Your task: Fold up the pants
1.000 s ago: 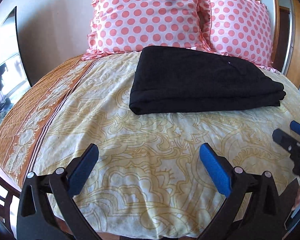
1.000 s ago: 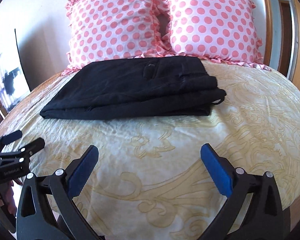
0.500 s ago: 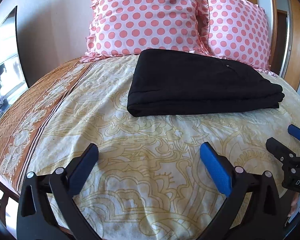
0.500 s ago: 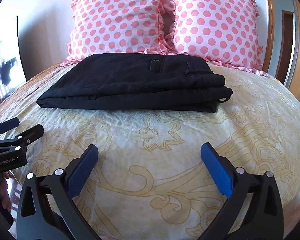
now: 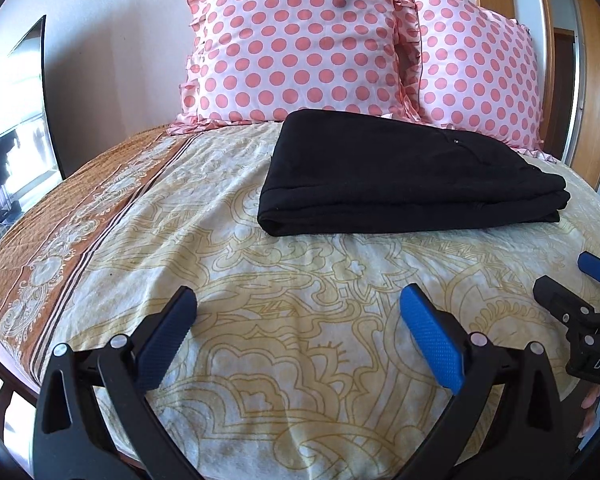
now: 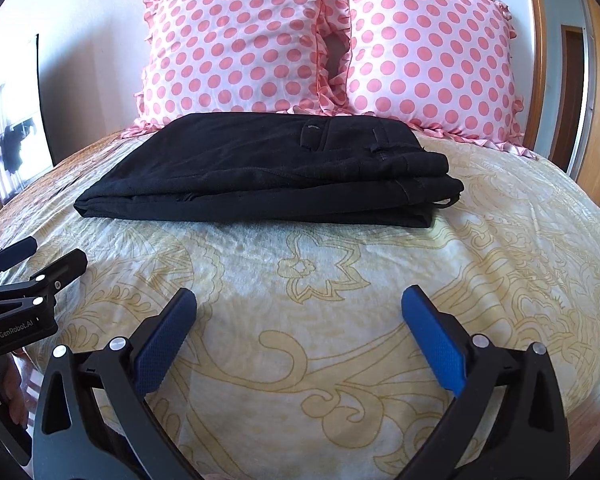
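Note:
The black pants point(image 5: 404, 176) lie folded in a flat rectangular stack on the yellow patterned bedspread point(image 5: 300, 300), just in front of the pillows; they also show in the right wrist view point(image 6: 268, 176) with the waistband to the right. My left gripper point(image 5: 298, 316) is open and empty, low over the bed, well short of the pants. My right gripper point(image 6: 300, 312) is open and empty too, beside the left one. Each gripper shows at the edge of the other's view, the right one point(image 5: 580, 288) and the left one point(image 6: 40, 260).
Two pink polka-dot pillows point(image 5: 300, 44) point(image 6: 428, 52) stand against the wall behind the pants. The bedspread has an orange border point(image 5: 60, 232) along the left edge. A wooden door frame point(image 6: 596, 100) is at the right, a bright window point(image 5: 8, 152) at the left.
Both grippers have dropped lower and tilted up, so the pants and pillows sit lower and nearer in view. The pants have not moved. Both grippers stay open.

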